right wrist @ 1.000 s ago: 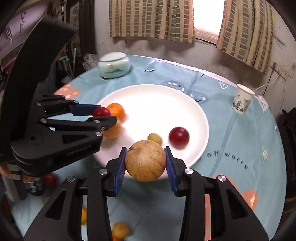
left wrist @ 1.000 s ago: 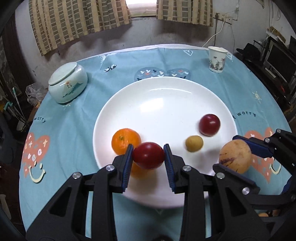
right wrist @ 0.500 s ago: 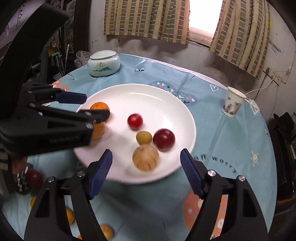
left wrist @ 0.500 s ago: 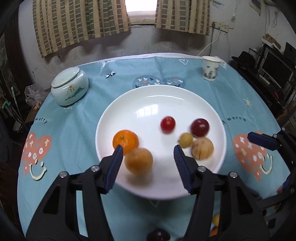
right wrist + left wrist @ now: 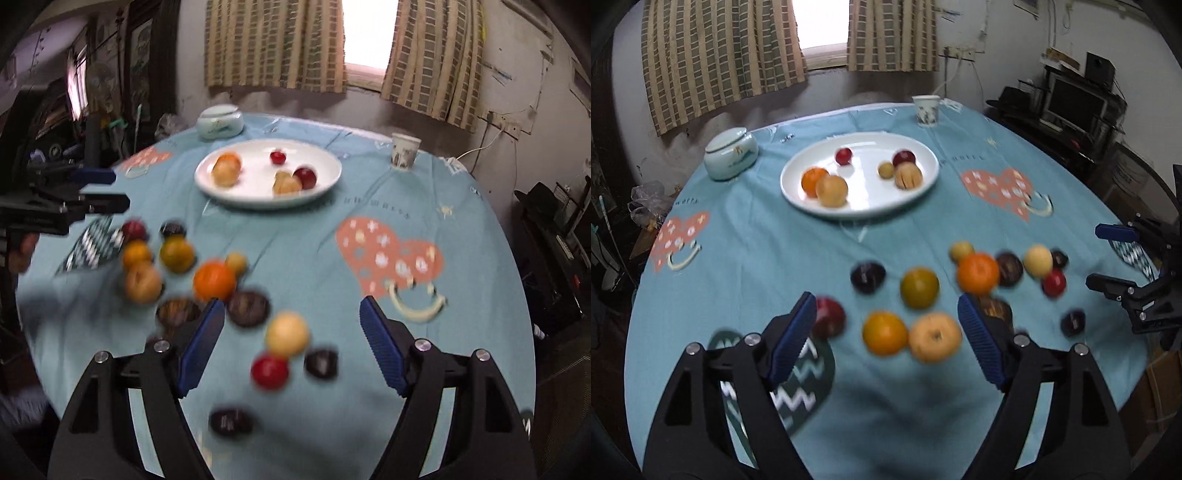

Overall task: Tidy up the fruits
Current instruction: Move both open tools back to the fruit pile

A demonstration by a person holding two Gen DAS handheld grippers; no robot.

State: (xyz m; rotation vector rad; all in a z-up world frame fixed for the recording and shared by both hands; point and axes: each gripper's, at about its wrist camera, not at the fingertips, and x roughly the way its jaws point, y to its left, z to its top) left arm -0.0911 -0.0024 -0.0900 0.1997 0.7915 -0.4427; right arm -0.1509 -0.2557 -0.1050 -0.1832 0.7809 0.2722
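Fruits (image 5: pixel 919 288) loose on worktop (image 5: pixel 757 258), near edge; six more on white plate (image 5: pixel 798 195) farther back. Left gripper (image 5: pixel 886 328) fingers spread, just widened, gripping nothing. Right gripper (image 5: pixel 291 332) fingers likewise released, nothing clamped, fruit lying beneath.

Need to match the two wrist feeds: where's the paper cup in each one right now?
Left wrist: paper cup stands at the top, right of centre, on the table's far edge beyond the plate.
Right wrist: paper cup is upper right, to the right of the plate.
Shared landmark: the lidded jar, on the plate's other side.
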